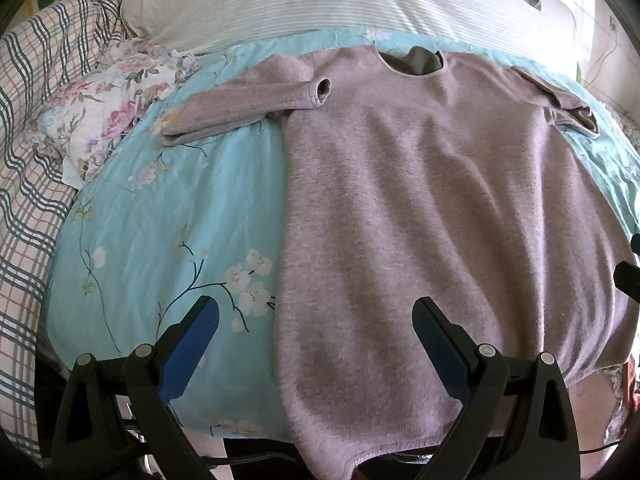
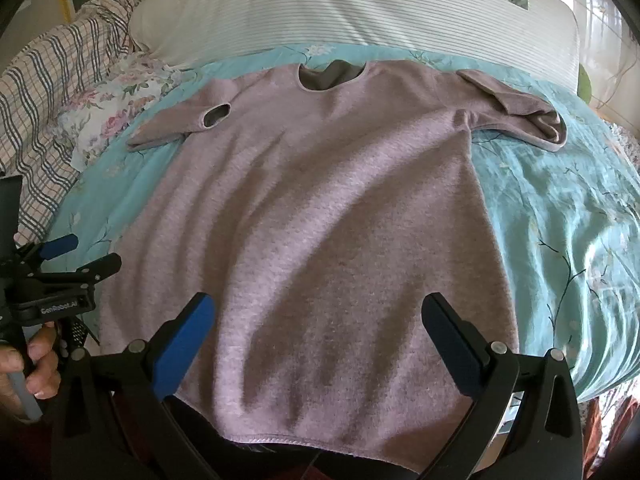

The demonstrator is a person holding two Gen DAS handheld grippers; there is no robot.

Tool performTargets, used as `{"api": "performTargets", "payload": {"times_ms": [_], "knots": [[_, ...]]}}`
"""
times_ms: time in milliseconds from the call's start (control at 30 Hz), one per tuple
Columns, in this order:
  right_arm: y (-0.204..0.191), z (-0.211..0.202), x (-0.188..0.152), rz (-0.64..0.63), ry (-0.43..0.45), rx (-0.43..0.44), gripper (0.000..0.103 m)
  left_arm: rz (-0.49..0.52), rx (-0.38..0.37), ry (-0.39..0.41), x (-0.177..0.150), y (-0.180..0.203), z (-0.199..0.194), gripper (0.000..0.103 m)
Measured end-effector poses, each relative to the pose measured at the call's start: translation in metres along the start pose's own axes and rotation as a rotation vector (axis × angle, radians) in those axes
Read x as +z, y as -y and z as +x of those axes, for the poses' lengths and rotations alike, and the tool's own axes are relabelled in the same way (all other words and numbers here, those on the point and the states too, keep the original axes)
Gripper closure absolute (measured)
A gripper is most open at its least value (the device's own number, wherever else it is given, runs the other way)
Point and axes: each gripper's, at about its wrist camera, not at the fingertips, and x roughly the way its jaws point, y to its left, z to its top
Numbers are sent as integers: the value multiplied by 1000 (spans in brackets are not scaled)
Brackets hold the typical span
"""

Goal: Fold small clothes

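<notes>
Right wrist view takes in the whole working area: a bed (image 2: 560, 216) covered by a turquoise floral quilt, with a striped pillow (image 2: 352, 12) along the far edge and a plaid blanket (image 2: 48, 80) bunched at the left. The bed gives a broad, soft base, so a garment can be spread out flat before any fold is made.

Spread on that quilt lies the mauve fleece top (image 2: 320, 200), front up, neckline away from the person and hem at the near edge, which hangs slightly over the side of the bed. Laid this way, the hem sits within easy reach of both tools. Its left sleeve (image 1: 248, 100) is already doubled back so the cuff points toward the chest; the right sleeve (image 2: 516, 112) lies crumpled outward on the quilt and probably needs tucking in first.

Nearest the lens, the right gripper (image 2: 316, 344) hovers above the hem with its blue fingers (image 2: 184, 344) spread wide and nothing between them. The left gripper (image 1: 316, 344) hangs over the top's left side edge, likewise spread and empty, seemingly poised to pinch that edge. No fold of the body looks started yet.
</notes>
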Motion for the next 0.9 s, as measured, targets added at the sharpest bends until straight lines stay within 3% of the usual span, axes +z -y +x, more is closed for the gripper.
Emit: {"api": "performTargets", "payload": {"times_ms": [67,433,767,900], "knots": [[0,0,0,4,-3,4,0,-11,-35,-76,4,0,5,5],[9,7,4,0,11,-15,0,22,-19,-55,12,6,15,5],[50,9,31,85,68,0,0,-10,-111,-55,35,7,37,5],[78,13,56,111,77,-12,10,13,-88,-61,50,9,46,5]]}}
